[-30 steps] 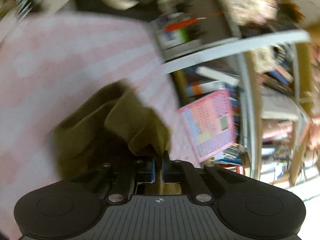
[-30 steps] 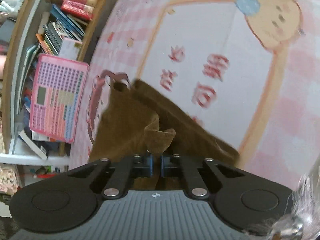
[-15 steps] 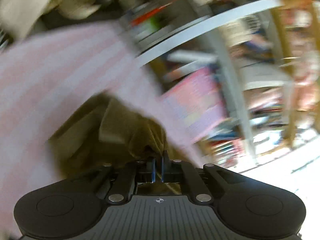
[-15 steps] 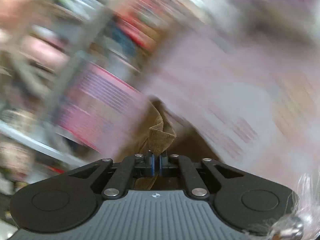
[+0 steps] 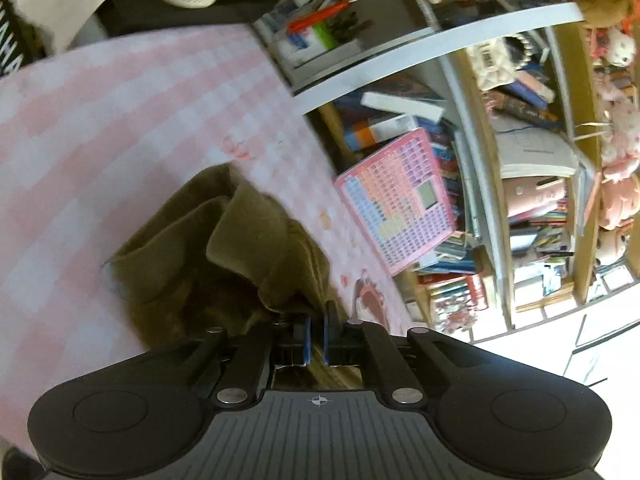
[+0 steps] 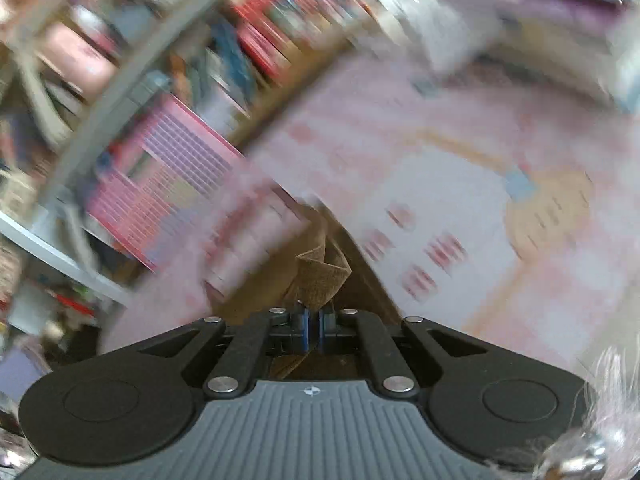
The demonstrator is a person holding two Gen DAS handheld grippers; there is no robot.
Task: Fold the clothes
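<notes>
Holding the brown garment [image 5: 224,240] clamped in both left gripper [image 5: 316,334] and right gripper [image 6: 314,330] jaws, we keep its edge taut and level above the pink checked bed cover [image 5: 120,120].

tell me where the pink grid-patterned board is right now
In the left wrist view the pink grid-patterned board leans against the cluttered bookshelf, right of the olive-brown garment and just beyond the pink checked blanket edge.
</notes>
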